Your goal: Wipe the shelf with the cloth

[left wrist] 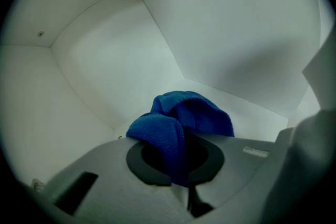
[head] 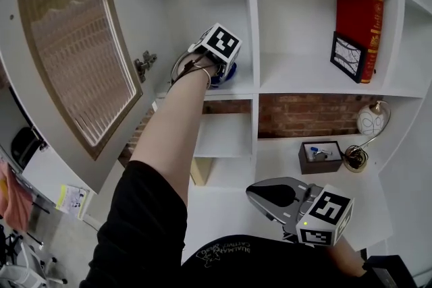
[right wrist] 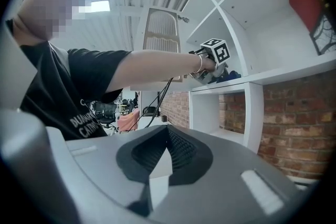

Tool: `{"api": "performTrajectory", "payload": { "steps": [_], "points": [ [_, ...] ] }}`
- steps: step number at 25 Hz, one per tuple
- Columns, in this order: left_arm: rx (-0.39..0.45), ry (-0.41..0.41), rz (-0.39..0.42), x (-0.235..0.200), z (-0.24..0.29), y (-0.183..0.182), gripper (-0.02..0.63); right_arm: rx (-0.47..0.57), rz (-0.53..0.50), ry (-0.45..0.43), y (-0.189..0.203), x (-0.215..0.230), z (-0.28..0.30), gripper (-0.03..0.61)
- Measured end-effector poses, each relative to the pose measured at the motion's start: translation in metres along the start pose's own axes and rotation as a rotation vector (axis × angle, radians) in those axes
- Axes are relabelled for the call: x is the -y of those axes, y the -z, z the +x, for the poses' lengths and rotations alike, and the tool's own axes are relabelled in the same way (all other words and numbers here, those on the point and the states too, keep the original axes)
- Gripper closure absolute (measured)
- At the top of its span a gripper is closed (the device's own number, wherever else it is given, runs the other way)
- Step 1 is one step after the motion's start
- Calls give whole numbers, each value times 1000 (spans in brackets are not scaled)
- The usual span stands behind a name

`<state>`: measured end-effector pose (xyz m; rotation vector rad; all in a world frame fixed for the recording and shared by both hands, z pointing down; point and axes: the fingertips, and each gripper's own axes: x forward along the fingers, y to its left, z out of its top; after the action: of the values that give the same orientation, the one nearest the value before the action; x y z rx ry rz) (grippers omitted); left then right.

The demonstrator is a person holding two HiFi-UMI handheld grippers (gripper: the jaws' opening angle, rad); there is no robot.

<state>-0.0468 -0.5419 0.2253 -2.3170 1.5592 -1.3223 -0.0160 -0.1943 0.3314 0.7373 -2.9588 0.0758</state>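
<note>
Your left gripper (left wrist: 176,157) reaches up into an upper compartment of the white shelf (head: 236,90), just beside the open cabinet door (head: 74,44). Its jaws are pinched on a blue cloth (left wrist: 178,118), which bunches into two soft folds ahead of the tips. Behind the cloth you see only bare white walls meeting at the compartment's back corner. From the right gripper view, the cloth seems to sit at board level, near the front edge.

Your right gripper (right wrist: 160,160) hangs low in front of your body, well apart from the shelf. Its jaws are pressed together with nothing between them.

The wiping looks to be in its early part, judging by where the cloth lies. To do it well, press the bunched cloth flat onto the board so more fabric touches. Sweep in overlapping strokes from the back corner toward the front edge. Hold the pinch firm so the cloth does not slip out. Tilt the gripper down so cloth, not plastic, meets the board.
</note>
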Motion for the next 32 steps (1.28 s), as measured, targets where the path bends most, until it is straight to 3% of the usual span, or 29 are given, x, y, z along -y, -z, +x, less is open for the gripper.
{"api": "performTrajectory", "payload": {
  "steps": [7,13,22,26,32],
  "points": [
    [28,46,-28,19,0,-11,614,-6,8,37,2,-1,-8,569],
    [99,165,-112,40,-4,-27,614,-20,11,70,7,-3,-14,569],
    [160,238,-69,60,-21,-32,606,-29,8,98,10,-14,-24,569],
    [259,142,-120,31,-39,-29,606,-28,-4,69,8,-24,-21,569],
    [258,-87,-121,-29,-63,14,604,-41,-30,-35,7,-47,-7,569]
  ]
}}
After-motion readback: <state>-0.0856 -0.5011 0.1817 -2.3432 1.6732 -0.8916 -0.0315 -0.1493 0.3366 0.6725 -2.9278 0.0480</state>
